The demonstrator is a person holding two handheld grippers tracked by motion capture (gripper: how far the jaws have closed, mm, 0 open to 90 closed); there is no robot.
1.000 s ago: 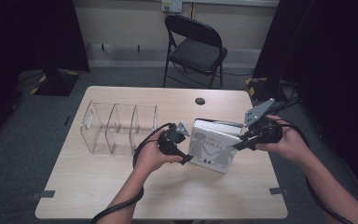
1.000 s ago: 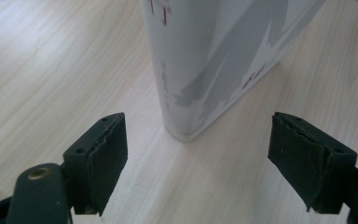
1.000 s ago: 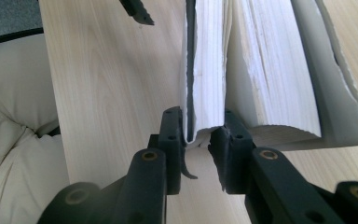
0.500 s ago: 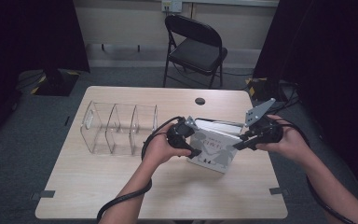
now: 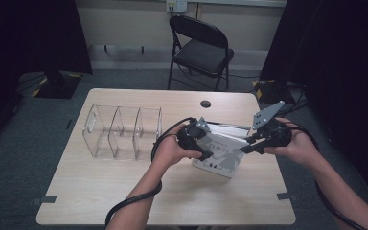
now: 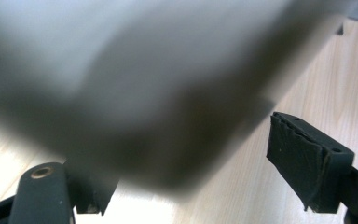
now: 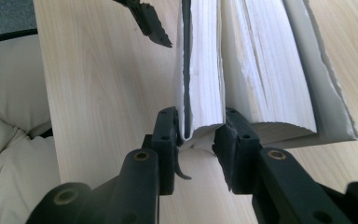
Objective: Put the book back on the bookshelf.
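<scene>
A divided organiser [image 5: 123,131] stands on the worktop [image 5: 100,191], left of a book [image 5: 223,151]. The book lies between left claw [image 5: 206,152] and right claw [image 5: 246,147]. A folding chair [image 5: 200,50] stands behind the worktop.

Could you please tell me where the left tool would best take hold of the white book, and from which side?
Probably at the free left edge of the white paperback book, coming from the organiser side. The right tool is clamped on the upper block of pages at the opposite edge, and the book lies partly opened, so the left tool balances it there.
</scene>
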